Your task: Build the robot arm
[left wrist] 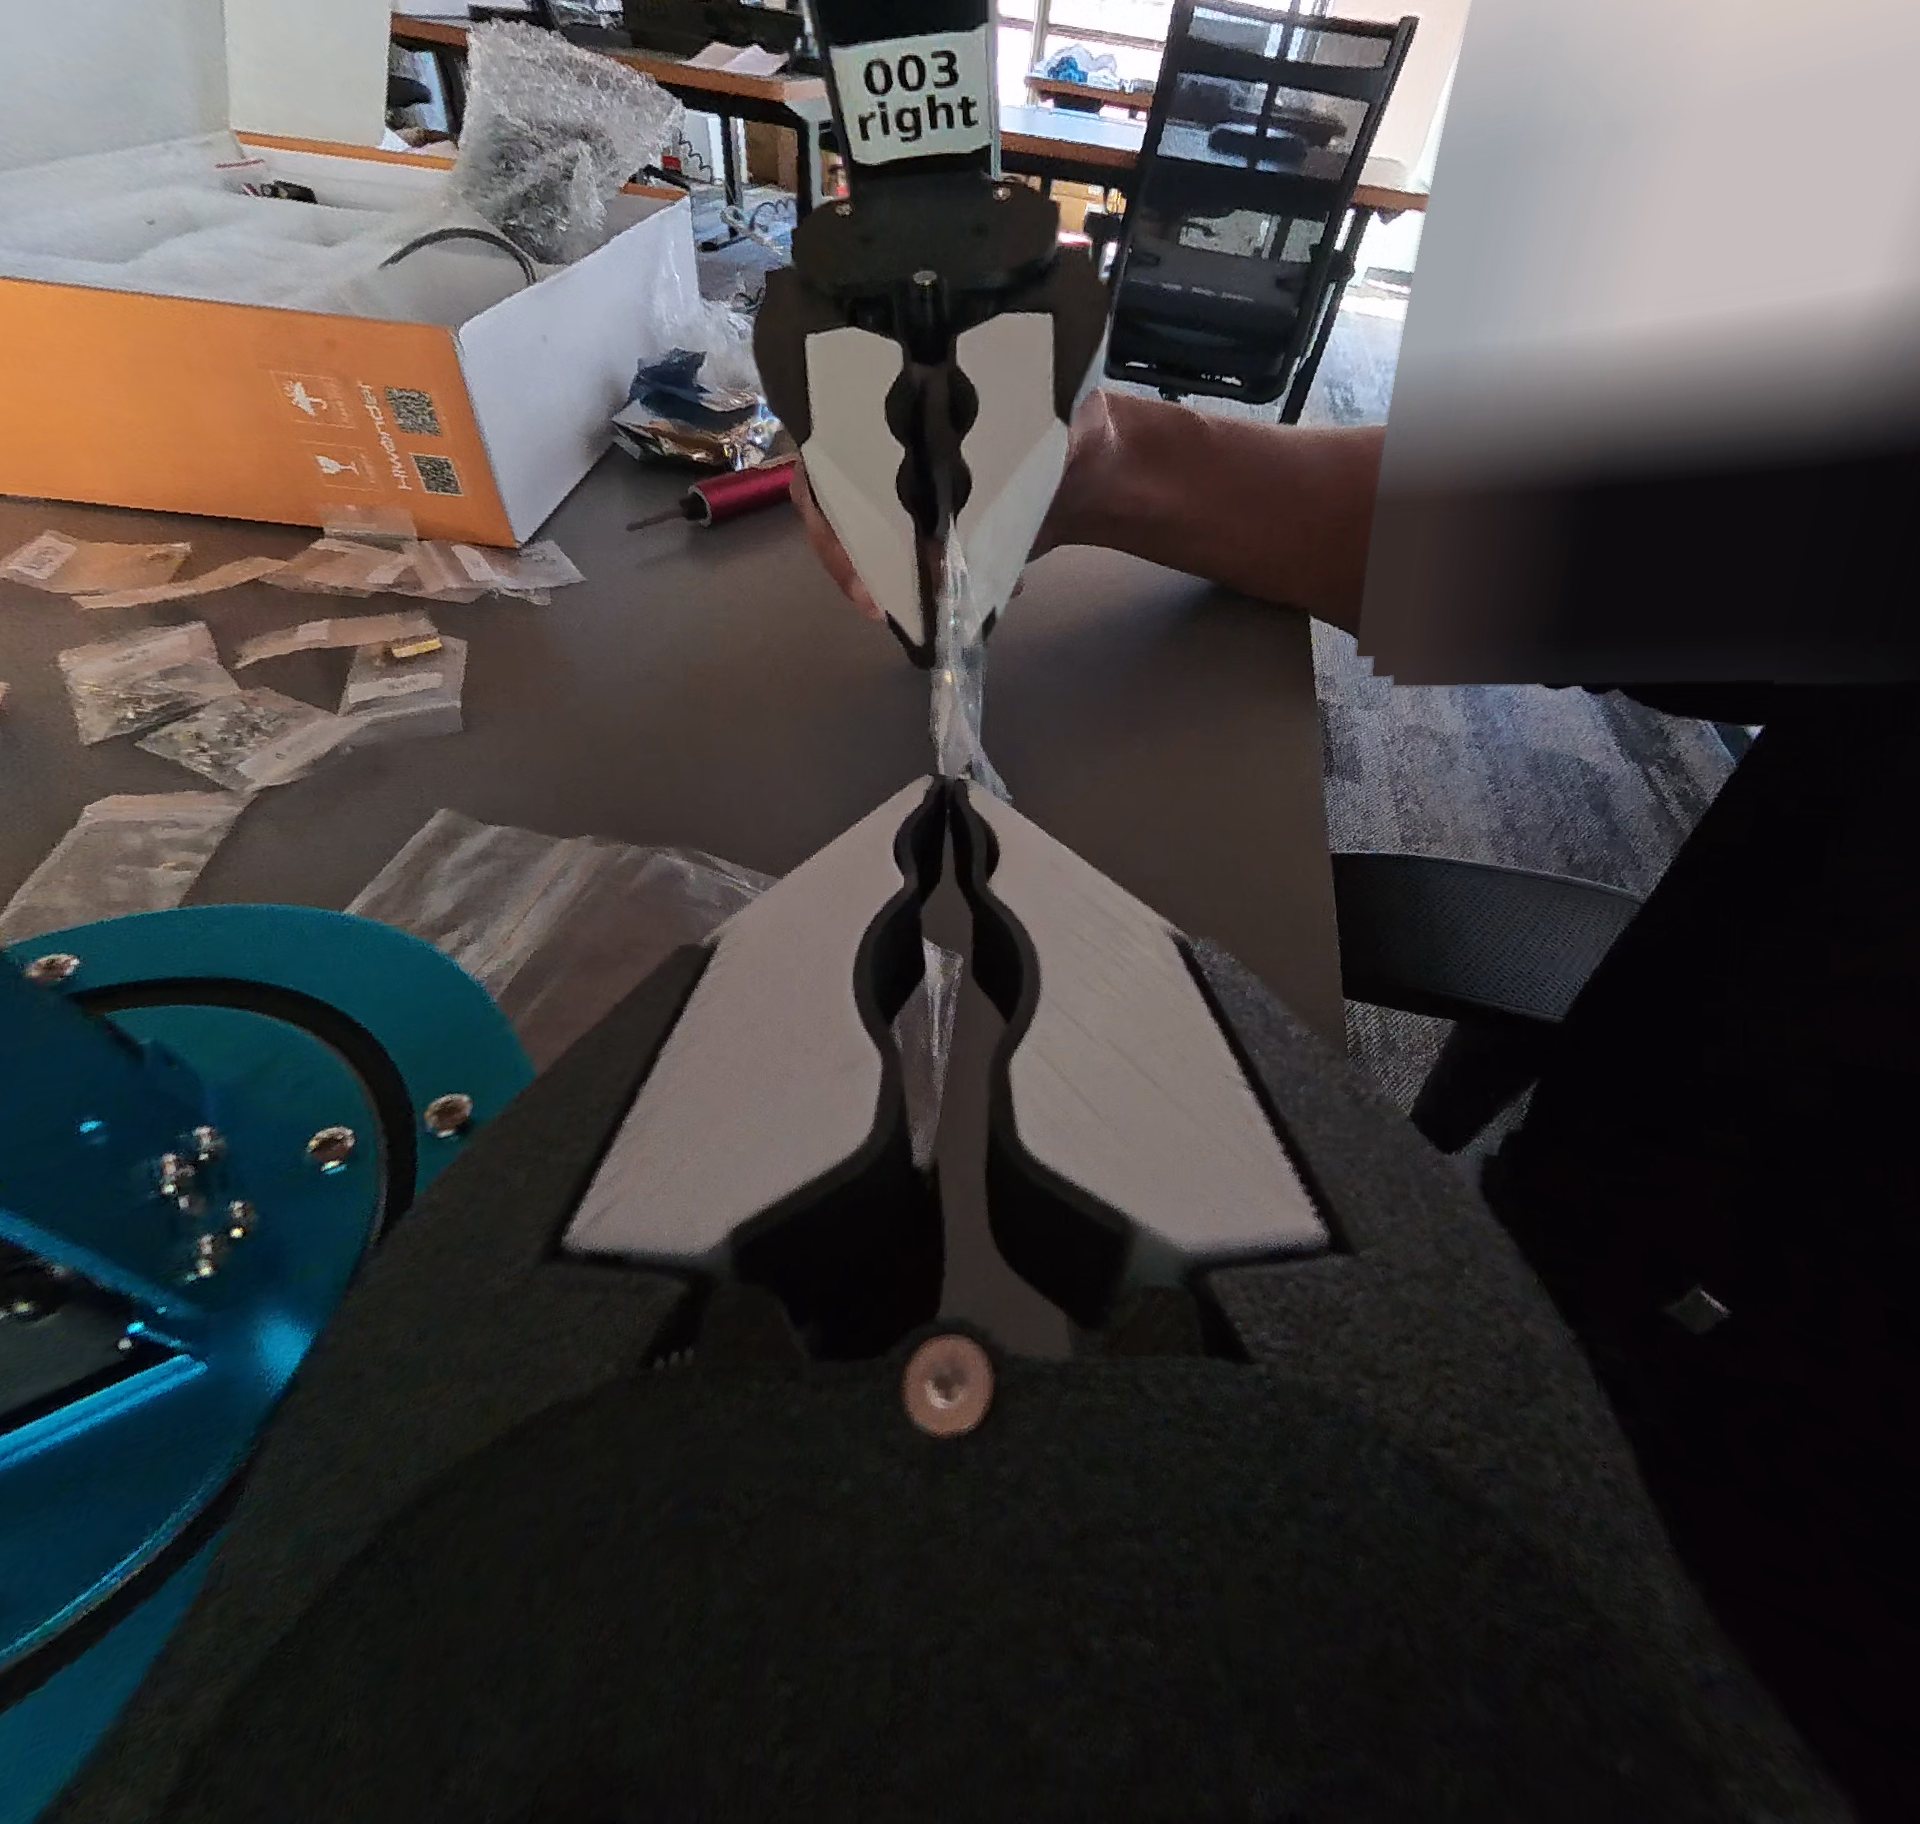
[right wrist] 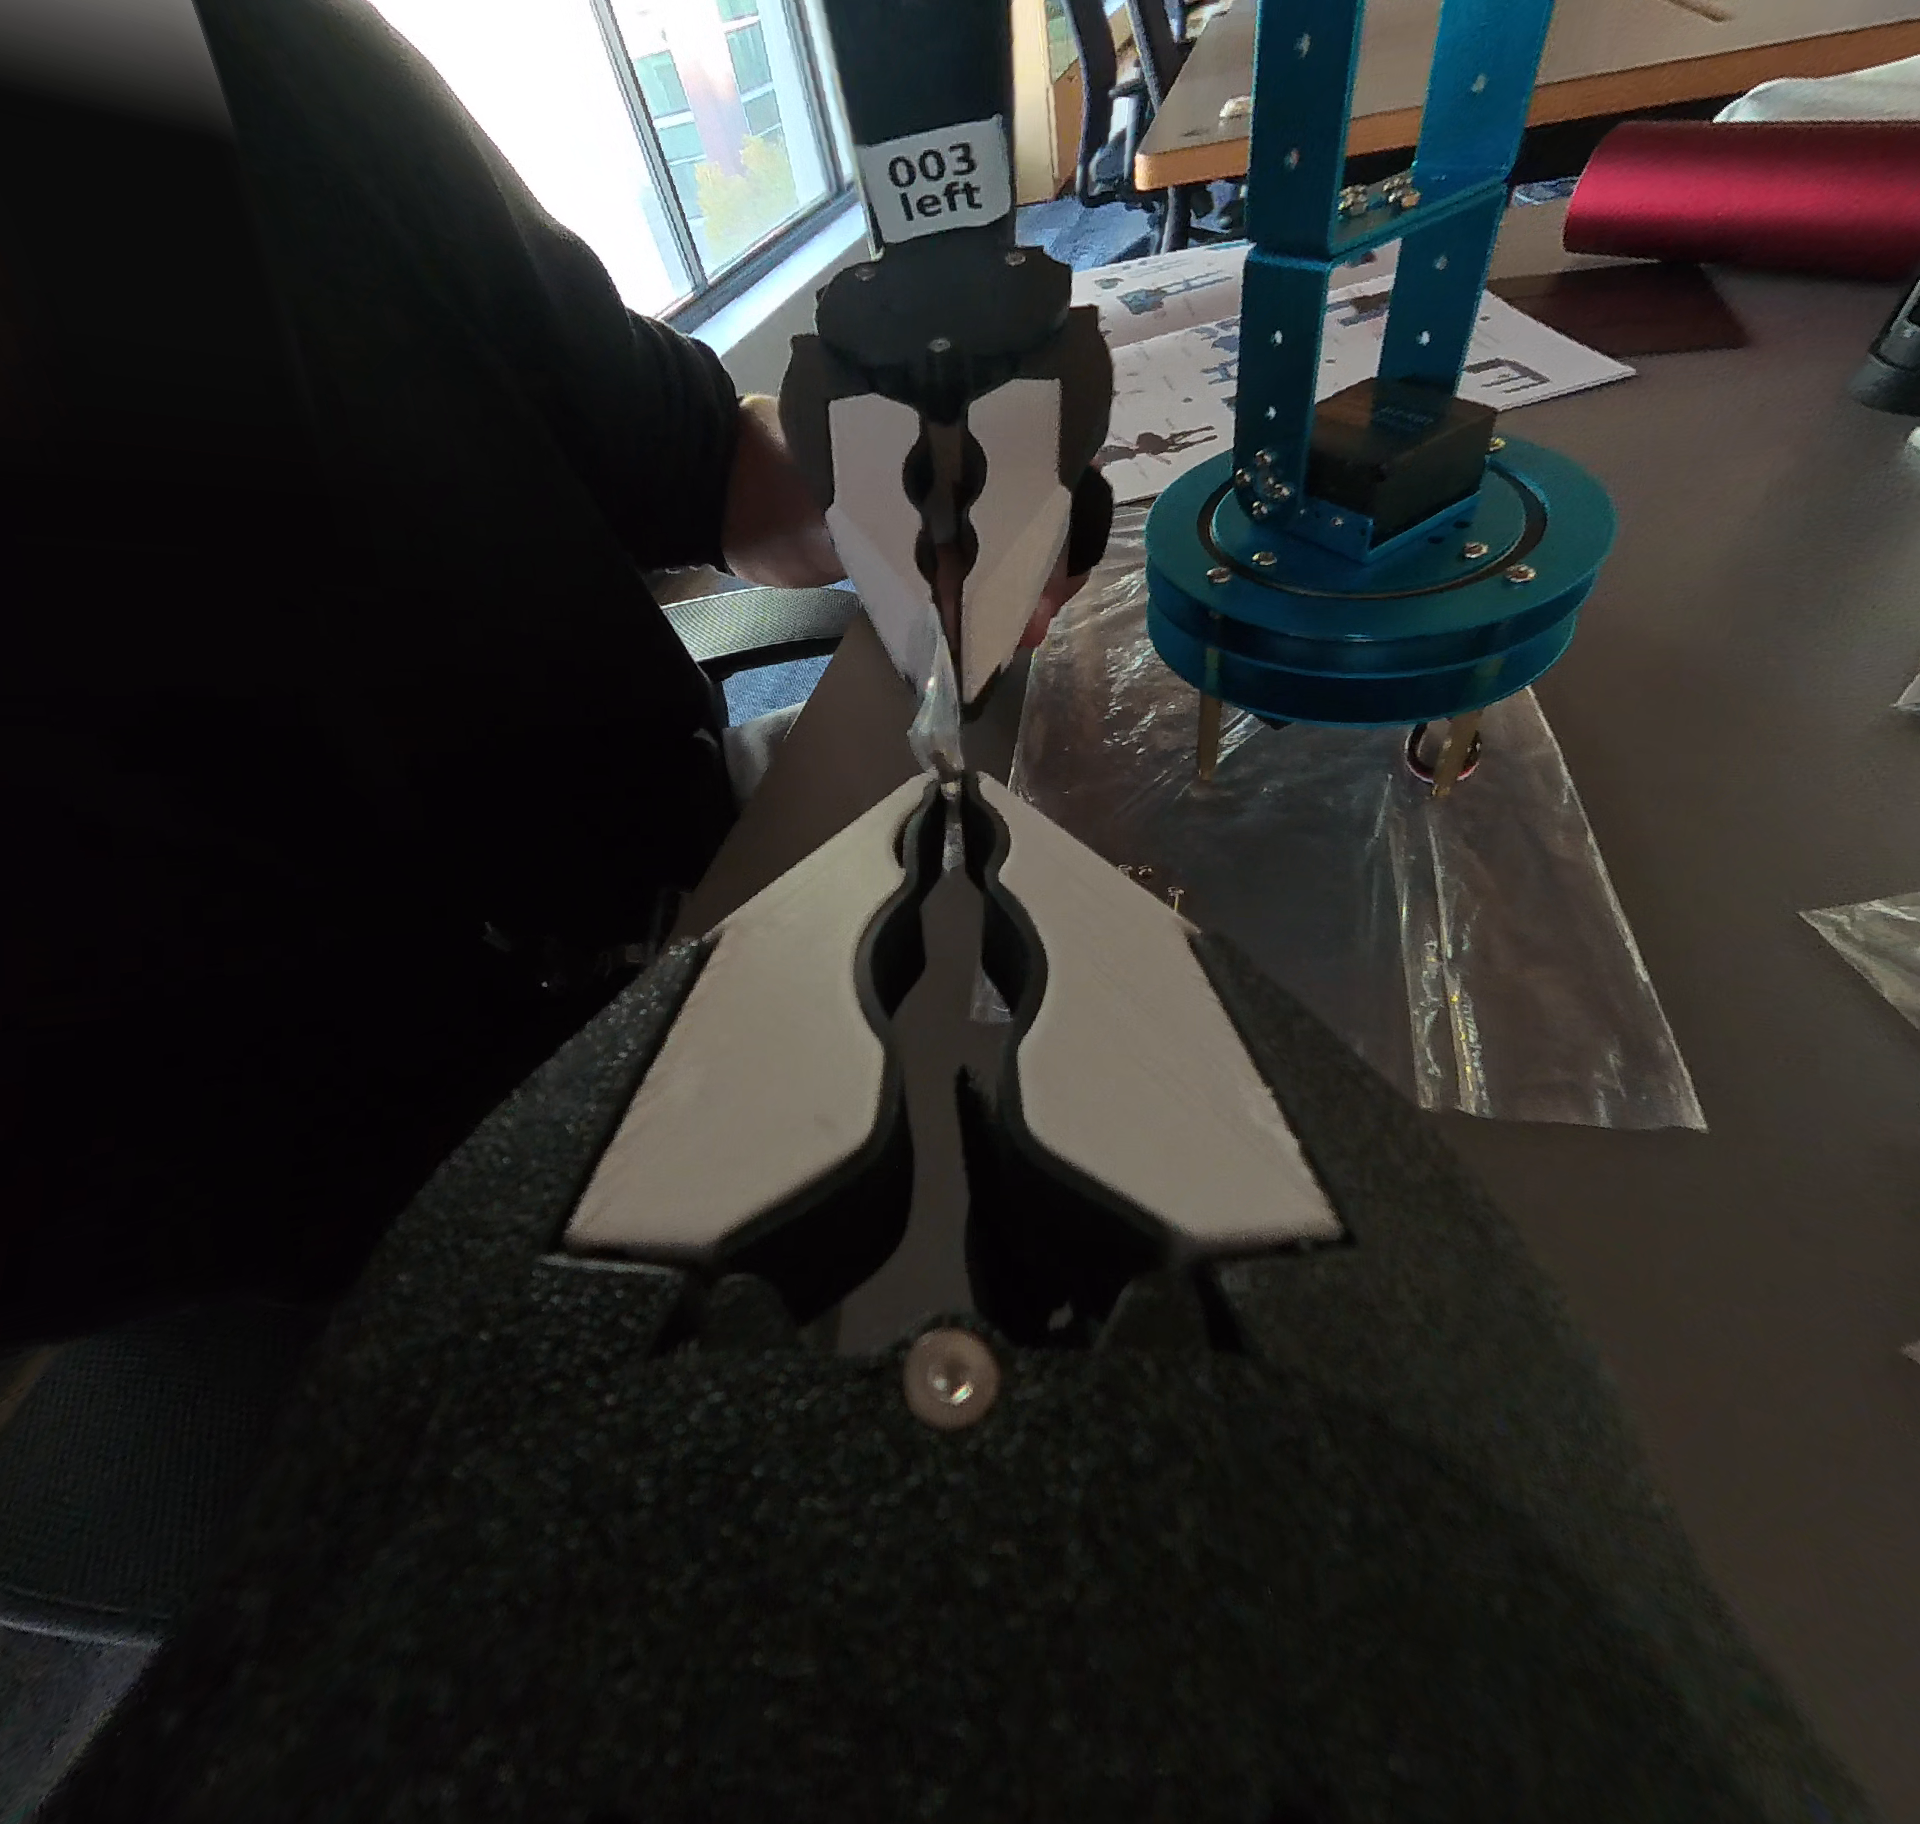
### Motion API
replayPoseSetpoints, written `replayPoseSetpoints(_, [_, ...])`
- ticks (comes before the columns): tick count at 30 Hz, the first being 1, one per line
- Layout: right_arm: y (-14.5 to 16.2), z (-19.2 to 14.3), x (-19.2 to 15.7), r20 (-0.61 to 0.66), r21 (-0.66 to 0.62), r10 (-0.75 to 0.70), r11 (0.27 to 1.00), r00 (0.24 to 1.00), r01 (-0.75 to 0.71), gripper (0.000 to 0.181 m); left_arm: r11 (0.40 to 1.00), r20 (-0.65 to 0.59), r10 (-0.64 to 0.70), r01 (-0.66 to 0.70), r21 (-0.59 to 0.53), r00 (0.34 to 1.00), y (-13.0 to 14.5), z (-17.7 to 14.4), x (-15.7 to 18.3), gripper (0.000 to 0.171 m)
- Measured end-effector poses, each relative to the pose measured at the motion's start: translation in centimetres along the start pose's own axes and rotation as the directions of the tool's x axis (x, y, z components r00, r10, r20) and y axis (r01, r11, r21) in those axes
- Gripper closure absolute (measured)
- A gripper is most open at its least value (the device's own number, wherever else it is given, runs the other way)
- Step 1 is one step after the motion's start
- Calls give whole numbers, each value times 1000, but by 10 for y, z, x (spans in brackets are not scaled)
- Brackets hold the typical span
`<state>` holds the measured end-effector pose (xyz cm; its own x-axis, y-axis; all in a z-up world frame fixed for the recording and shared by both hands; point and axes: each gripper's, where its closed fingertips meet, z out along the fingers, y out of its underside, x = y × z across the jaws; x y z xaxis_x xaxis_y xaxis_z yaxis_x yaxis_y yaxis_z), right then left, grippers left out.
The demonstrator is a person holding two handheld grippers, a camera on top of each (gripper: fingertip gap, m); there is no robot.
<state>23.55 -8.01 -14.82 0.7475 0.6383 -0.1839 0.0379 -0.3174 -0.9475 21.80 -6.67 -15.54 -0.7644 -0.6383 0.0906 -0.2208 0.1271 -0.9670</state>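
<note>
A small clear plastic bag is stretched in the air between my two grippers, above the dark table. My left gripper is shut on its near end, and a bit of film shows behind the pads. My right gripper faces it from above and is shut on the other end. In the right wrist view my right gripper pinches the bag, which holds small metal bits, and my left gripper grips it from the far side. A hand holds each gripper.
A blue metal robot arm on a round base stands on a large clear bag; the base also shows in the left wrist view. An orange and white box, several small parts bags and a red tool lie left. A person in dark clothing sits at the table edge. Only a small space, under 4 cm, lies between the two pairs of fingers.
</note>
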Motion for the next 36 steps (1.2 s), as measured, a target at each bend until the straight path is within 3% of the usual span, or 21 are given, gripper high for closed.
replayPoseSetpoints(8, [-2,-1,6,-11,35,76,997,997,-75,178,997,-15,-62,63,44,998,-10,2,-2,171])
replayPoseSetpoints(12, [3,6,2,32,18,103,994,994,-104,165,992,-67,-94,99,75,993,-16,1,4,171])
replayPoseSetpoints(18, [-5,8,-6,119,75,151,984,981,-161,169,987,-84,-127,134,87,988,-19,2,4,171])
replayPoseSetpoints(21, [-5,9,-8,116,71,143,986,983,-152,179,987,-84,-133,140,83,988,-18,2,3,171])
replayPoseSetpoints(31, [-2,8,2,47,48,137,989,989,-140,180,984,-54,-158,162,75,986,-15,5,-3,171])
replayPoseSetpoints(36, [-13,1,2,105,130,197,969,975,-210,180,971,-61,-209,215,103,976,-25,4,-6,171])
